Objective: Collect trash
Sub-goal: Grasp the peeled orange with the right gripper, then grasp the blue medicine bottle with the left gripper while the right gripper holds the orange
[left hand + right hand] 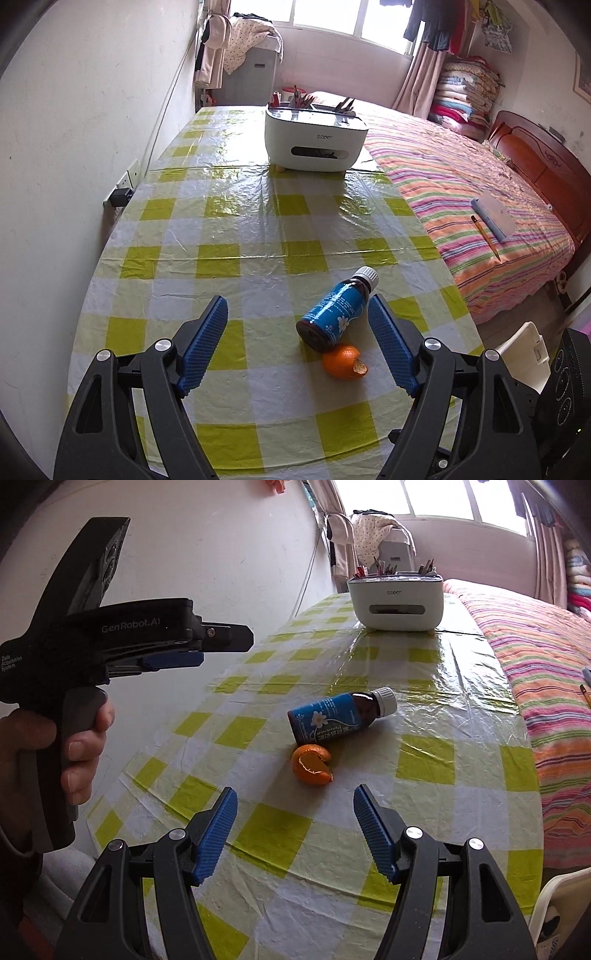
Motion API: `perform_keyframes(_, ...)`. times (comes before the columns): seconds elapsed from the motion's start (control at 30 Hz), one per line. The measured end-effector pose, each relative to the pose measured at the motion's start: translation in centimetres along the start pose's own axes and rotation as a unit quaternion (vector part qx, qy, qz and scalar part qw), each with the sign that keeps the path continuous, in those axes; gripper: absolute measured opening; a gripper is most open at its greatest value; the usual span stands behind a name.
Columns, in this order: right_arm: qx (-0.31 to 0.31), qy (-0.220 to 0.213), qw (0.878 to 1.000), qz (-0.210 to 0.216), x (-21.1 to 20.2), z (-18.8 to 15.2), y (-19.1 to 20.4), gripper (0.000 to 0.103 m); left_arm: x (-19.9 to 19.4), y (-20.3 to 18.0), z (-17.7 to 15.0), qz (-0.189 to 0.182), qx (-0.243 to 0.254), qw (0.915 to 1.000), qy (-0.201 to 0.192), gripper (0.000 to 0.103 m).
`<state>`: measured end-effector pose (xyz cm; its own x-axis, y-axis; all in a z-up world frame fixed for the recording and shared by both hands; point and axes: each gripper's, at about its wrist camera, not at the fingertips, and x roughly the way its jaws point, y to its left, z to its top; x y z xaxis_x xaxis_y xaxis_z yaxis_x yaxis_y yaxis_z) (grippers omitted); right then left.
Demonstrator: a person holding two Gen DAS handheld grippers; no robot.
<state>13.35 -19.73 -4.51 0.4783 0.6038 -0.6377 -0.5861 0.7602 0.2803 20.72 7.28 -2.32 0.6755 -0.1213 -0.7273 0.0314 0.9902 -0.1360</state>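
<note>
here, both tools released, left tool (pixel 297 317), right tool (pixel 293 805), bottle (pixel 334 312) touching peel (pixel 341 362)

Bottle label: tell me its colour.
Blue, with a white flower; the bottle shows best in the right wrist view.

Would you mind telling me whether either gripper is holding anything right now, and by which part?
Nothing is held. The left gripper and right gripper are both open and empty; the bottle and orange peel lie on the table.

We are seeing a glossy, wrinkled plastic tablecloth (pixel 236 221), a brown glass bottle (pixel 334 314), and ribbed blue gripper pads (pixel 207 347).
</note>
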Motion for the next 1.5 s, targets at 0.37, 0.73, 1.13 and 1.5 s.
perform_keyframes(0.37, -0.055, 0.062, 0.996, -0.015, 6.1, 1.4, -0.1, 0.064, 2.9, 0.8, 0.9, 0.002, 0.006, 0.9998, 0.021, 0.077)
perform_keyframes(0.73, -0.065, 0.084, 0.994, -0.010, 9.5, 2.4, -0.7, 0.062, 6.0, 0.2, 2.0, -0.004, 0.014, 0.9989, 0.045, 0.079)
perform_keyframes(1.13, -0.075, 0.083, 0.994, -0.011, 8.9, 2.0, -0.9, 0.030, 9.5, 0.8, 2.0, 0.000, -0.002, 0.9961, 0.088, 0.079)
perform_keyframes(1.5, 0.041, 0.063, 0.997, 0.027, 4.5, 1.0, -5.7, 0.029, 11.8, -2.4, 1.4, -0.032, 0.093, 0.9864, 0.132, 0.079)
